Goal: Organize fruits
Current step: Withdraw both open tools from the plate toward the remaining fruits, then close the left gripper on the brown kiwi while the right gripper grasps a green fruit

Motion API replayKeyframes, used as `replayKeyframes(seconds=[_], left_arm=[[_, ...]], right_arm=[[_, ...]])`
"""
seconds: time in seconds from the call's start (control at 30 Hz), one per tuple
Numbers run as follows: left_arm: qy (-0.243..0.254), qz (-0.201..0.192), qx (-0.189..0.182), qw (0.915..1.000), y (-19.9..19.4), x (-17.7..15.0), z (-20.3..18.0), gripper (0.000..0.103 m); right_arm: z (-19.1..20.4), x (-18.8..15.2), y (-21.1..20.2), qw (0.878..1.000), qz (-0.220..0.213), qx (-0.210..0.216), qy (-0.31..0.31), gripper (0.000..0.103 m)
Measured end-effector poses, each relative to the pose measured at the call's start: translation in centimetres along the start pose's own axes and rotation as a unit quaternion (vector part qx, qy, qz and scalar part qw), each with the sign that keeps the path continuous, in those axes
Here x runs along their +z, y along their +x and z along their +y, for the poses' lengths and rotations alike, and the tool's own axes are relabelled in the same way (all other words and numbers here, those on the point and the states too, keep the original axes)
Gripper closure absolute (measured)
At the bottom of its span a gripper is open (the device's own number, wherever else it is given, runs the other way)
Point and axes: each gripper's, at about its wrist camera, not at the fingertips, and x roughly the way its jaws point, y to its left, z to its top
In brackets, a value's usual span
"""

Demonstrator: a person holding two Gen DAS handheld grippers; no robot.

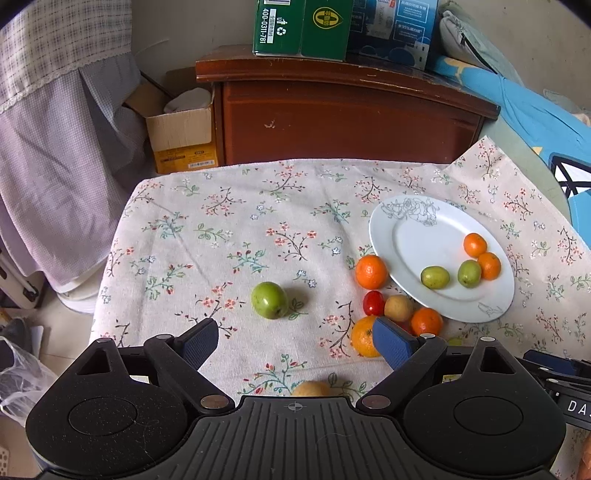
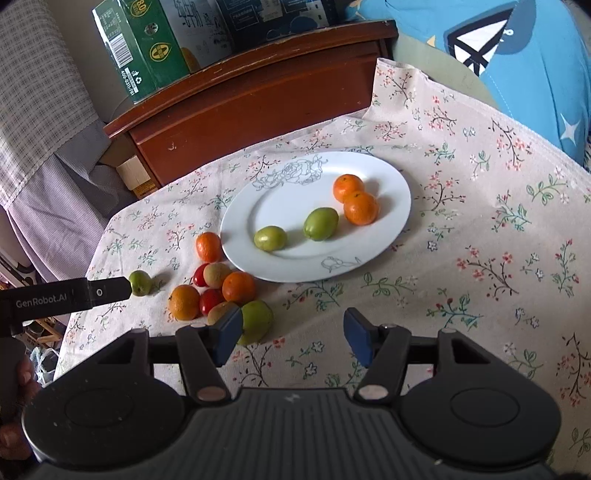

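Observation:
A white plate [image 1: 417, 240] [image 2: 288, 199] on the floral cloth carries two oranges [image 2: 348, 188] and two green fruits [image 2: 320, 223]. Left of it lies a cluster of oranges [image 1: 371, 271], red tomatoes [image 1: 373, 302] and tan fruits [image 1: 399, 307]. A lone green fruit [image 1: 269, 300] [image 2: 140, 282] sits just ahead of my left gripper [image 1: 295, 343] [image 2: 123, 288], which is wide open and empty. My right gripper [image 2: 293, 338] is open with only cloth between its fingers. A larger green fruit [image 2: 256, 319] lies right beside its left finger [image 2: 227, 336].
A tan fruit [image 1: 310, 388] lies close under the left gripper's base. Behind the table stand a brown wooden cabinet [image 1: 351, 118] with cartons [image 1: 295, 26] on it and a cardboard box [image 1: 181, 136]. Blue bedding [image 1: 535, 118] borders the right; the table edge drops at left.

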Motion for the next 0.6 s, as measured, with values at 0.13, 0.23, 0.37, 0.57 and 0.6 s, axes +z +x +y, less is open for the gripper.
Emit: replayKeyframes(seconds=[0.13,0.23,0.37,0.57,0.6], left_arm=[[0.0,0.004,0.004,1.0,-0.6,-0.6,0.4,0.011],[0.002,0.012,0.014,0.9998,-0.8,-1.1,0.8,0.011],[0.01,0.02,0.016,0.9996,-1.2,-1.7,1.2,0.011],[0.012,0.039,0.023,0.9989,-1.2,-2.7,2.0,0.011],[0.013,0.041,0.021,0.9989,-1.2,-2.8,2.1,0.011]], right_arm=[[0.2,-0.8,-0.5,1.0,0.004,0.004,0.0,0.041],[0.5,-1.2,-0.7,1.0,0.004,0.006,-0.003,0.041],[0.8,-1.8,-0.8,1.0,0.009,0.009,-0.009,0.041],[1.3,-2.6,-0.9,1.0,0.016,0.013,-0.024,0.041],[1.3,-2.7,-1.0,0.999,0.016,0.013,-0.025,0.041]])
